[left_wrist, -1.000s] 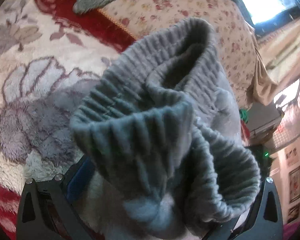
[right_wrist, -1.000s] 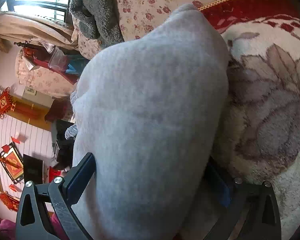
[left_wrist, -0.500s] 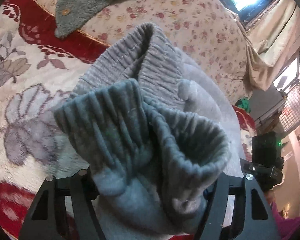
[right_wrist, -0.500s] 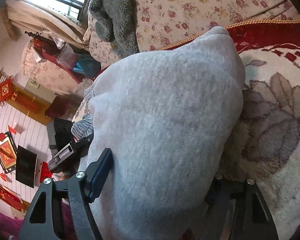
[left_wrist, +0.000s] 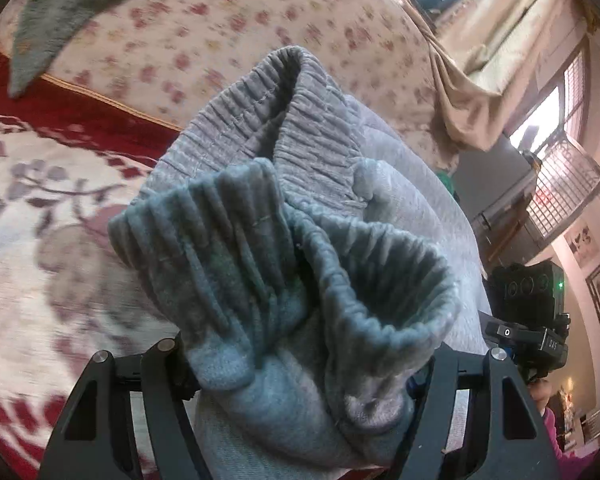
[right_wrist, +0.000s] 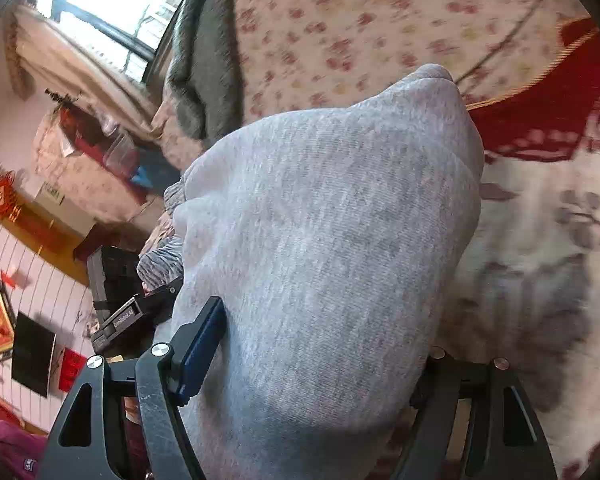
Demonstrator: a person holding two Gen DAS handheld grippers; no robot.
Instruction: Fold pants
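The grey pants [left_wrist: 284, 240] are bunched up, and their ribbed elastic waistband curls in loops in front of the left wrist camera. My left gripper [left_wrist: 300, 364] is shut on this waistband end, and its pads are buried in cloth. In the right wrist view the smooth grey pants [right_wrist: 332, 220] fill the middle as a thick bundle. My right gripper [right_wrist: 316, 352] is shut on it, with the blue pad [right_wrist: 202, 344] pressed into the fabric. Each view shows the other gripper's body: the right one [left_wrist: 528, 320], the left one [right_wrist: 128, 312]. The pants hang above the blanket.
A red and cream flowered blanket [left_wrist: 40, 208] lies below. Behind it is a rose-print quilt [left_wrist: 220, 40] with a grey fleece garment [left_wrist: 60, 8] on top. A beige curtain [left_wrist: 480, 80] and bright windows stand beyond. A wall with red ornaments [right_wrist: 0, 200] shows on the left.
Both grippers closed from wide open onto the pants. Both then rose and moved toward the quilt, carrying the bundle up off the blanket.
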